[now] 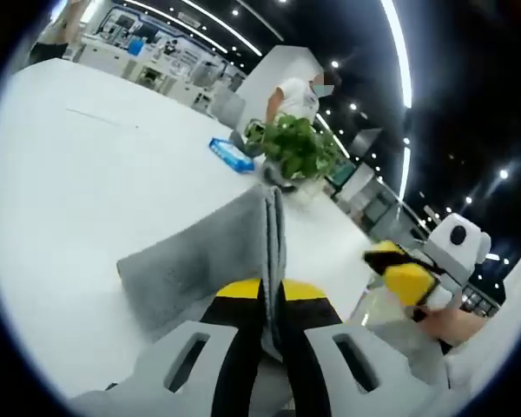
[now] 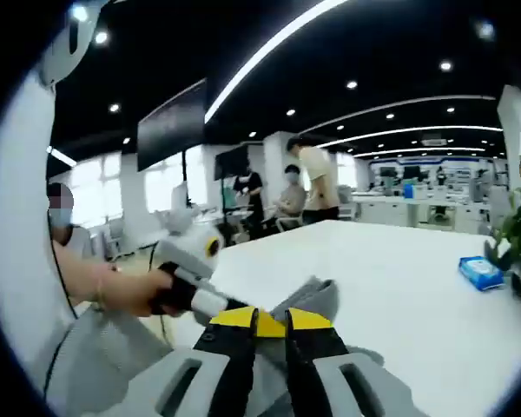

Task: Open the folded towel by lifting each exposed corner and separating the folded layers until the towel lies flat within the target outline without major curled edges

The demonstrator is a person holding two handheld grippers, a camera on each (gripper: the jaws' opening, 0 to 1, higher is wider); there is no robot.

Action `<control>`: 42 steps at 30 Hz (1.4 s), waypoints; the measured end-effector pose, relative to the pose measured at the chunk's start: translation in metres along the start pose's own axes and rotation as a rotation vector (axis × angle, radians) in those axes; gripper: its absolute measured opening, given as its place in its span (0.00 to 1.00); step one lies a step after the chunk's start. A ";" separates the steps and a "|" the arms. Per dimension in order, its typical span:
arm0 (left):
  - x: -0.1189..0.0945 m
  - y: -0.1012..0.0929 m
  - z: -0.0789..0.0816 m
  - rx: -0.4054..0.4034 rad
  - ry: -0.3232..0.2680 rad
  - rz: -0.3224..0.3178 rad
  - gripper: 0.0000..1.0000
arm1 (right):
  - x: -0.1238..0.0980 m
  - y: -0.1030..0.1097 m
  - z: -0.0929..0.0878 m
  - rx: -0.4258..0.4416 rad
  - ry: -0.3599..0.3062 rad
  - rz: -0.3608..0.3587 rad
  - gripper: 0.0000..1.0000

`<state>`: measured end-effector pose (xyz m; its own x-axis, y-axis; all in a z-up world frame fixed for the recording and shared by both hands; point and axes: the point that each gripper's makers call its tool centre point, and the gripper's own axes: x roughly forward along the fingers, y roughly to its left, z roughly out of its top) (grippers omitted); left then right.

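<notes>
Two corners of the grey towel [image 1: 213, 252] are being held up off the white table [image 1: 61, 200], the left gripper [image 1: 272, 306] and right gripper [image 2: 272, 323] each clamped on cloth, so spreading flat is judged still undone.

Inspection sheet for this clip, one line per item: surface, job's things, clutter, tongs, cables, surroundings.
Surface: white table; no target outline can be made out.
Job's things: grey towel, still folded, one edge lifted off the table.
Clutter: blue packet and potted plant at the far side of the table.
Tongs: left tongs shut on the towel's raised edge; right tongs shut on the towel, with a hand holding the other tool beside them.
Cables: nothing seen.
Surroundings: open office with ceiling light strips, desks, and several people standing or seated beyond the table.
</notes>
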<state>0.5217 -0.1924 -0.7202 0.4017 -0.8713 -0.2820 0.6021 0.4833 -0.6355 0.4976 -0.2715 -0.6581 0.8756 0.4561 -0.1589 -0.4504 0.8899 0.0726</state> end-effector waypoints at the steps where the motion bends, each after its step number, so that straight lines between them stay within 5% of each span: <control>1: -0.001 0.001 0.003 -0.012 -0.013 0.001 0.05 | 0.000 -0.024 -0.018 -0.069 0.103 -0.116 0.07; 4: -0.003 0.000 0.007 -0.001 -0.029 0.005 0.05 | 0.007 -0.048 -0.058 -0.128 0.294 -0.201 0.06; 7: -0.004 -0.002 0.010 0.017 -0.041 0.005 0.05 | 0.018 -0.029 -0.102 -0.192 0.472 -0.092 0.06; 14: -0.006 -0.002 0.013 0.018 -0.055 0.001 0.05 | 0.046 0.044 -0.143 -0.195 0.556 0.198 0.02; 18: -0.007 -0.002 0.015 0.010 -0.065 0.000 0.05 | 0.043 0.045 -0.171 -0.288 0.660 0.236 0.00; 21: -0.008 -0.001 0.016 0.000 -0.073 0.001 0.05 | 0.045 0.043 -0.166 -0.236 0.634 0.226 0.00; 29: -0.011 0.002 0.023 -0.006 -0.106 0.008 0.05 | 0.040 0.026 -0.169 -0.282 0.652 0.163 0.00; 42: -0.019 0.011 0.032 -0.062 -0.157 0.030 0.05 | -0.002 -0.051 -0.171 -0.181 0.716 -0.090 0.00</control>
<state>0.5425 -0.1681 -0.6988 0.5244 -0.8302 -0.1893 0.5463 0.4986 -0.6731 0.4893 -0.3187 -0.8296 0.6101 0.2097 -0.7640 -0.4582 0.8801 -0.1243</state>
